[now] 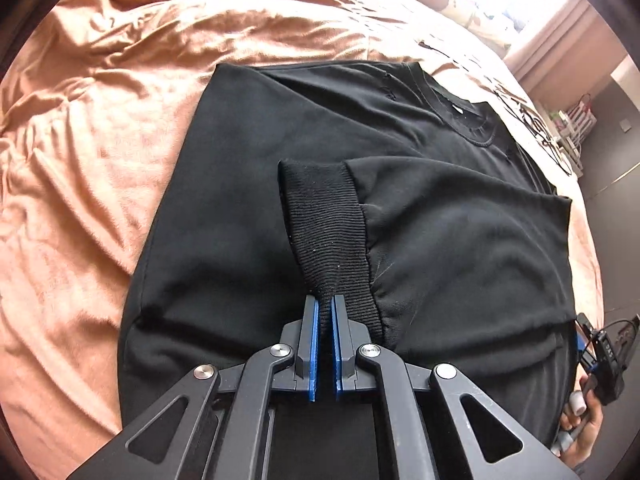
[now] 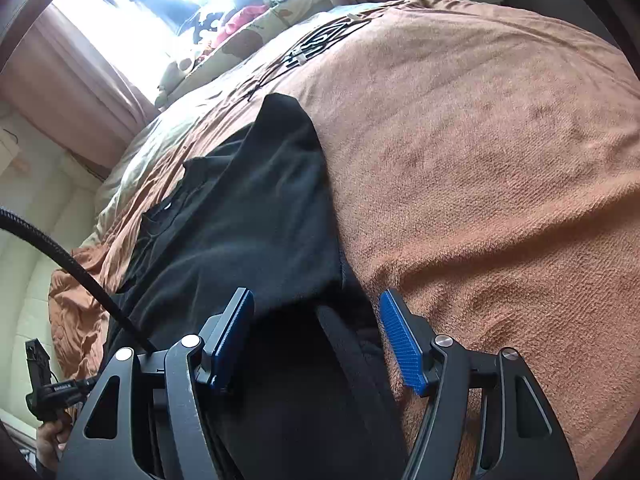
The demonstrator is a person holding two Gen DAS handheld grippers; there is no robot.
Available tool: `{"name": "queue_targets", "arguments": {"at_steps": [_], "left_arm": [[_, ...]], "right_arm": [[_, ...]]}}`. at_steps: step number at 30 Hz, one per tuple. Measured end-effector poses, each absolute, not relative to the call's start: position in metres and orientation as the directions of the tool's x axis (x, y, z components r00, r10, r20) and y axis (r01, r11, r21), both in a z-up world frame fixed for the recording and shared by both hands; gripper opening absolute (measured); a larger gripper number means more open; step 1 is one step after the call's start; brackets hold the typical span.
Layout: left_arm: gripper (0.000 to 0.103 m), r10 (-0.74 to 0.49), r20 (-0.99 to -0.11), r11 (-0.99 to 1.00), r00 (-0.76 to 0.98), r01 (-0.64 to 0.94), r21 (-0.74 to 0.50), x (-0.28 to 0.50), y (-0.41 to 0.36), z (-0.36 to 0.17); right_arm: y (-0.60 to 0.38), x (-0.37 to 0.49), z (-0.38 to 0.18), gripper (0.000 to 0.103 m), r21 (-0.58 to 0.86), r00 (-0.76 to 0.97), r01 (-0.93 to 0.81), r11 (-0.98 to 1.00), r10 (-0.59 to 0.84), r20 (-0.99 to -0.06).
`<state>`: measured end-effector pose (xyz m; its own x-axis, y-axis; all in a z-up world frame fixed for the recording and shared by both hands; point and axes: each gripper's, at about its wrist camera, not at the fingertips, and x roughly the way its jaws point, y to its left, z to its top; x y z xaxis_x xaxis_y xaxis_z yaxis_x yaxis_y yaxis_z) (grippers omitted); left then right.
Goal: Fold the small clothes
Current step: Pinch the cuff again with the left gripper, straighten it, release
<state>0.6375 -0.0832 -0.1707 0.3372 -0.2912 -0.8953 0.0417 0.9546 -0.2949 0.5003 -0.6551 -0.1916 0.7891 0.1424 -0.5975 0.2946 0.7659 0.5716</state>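
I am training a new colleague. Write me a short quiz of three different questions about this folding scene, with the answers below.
1. True or false: the left gripper is shut on the ribbed cuff of the black sweatshirt.
2. Multiple choice: the fingers of the right gripper are A) shut on the collar, B) open above the sweatshirt's edge, C) shut on the blanket.
3. Fill in: the sweatshirt lies on an orange ___.

Key
1. True.
2. B.
3. Blanket.
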Motion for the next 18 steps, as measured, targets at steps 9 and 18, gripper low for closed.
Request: {"name": "queue_targets", "arguments": {"at_steps": [9, 18], "left_arm": [[0.006, -0.232, -0.912, 0.973, 0.337, 0.075, -0.22, 0.63, -0.09, -0.185], [0.006, -0.161, -0.912, 0.987, 0.376, 0.065, -0.147, 0.642, -0.084, -0.186]], "right_arm": [[-0.652, 0.508, -0.2, 0.062, 0.527, 0.771, 0.319, 0.787, 0.108, -0.628], [-0.657, 0.506, -0.199, 0.03, 0.472, 0.736, 0.396, 0.788, 0.036, -0.676]]}}
